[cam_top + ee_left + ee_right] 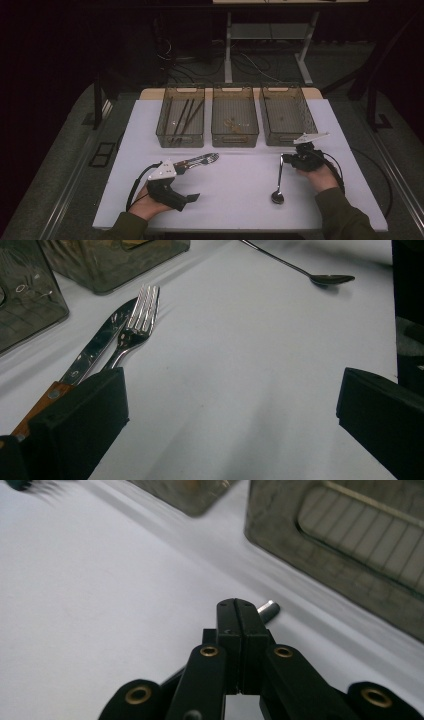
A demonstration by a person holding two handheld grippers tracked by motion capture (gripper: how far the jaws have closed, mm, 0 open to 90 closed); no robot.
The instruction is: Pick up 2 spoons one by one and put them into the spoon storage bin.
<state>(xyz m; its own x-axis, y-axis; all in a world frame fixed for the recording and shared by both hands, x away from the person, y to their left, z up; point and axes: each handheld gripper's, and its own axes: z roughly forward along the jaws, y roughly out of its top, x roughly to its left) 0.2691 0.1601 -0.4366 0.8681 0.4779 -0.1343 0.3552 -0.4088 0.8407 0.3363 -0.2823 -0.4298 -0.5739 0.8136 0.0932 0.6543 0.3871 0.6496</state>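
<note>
Meanwhile, right tool (pixel 240 611) pinches spoon (pixel 278 181) handle.

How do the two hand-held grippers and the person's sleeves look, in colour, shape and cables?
Both grippers are black. The left gripper carries a pale grey three-cornered plate on top and a black cable that loops behind it. The right gripper has the same plate and a black cable. Its linkage shows brass-coloured rivets, and its jaws are flat black blocks. The sleeves are dark olive green.
</note>
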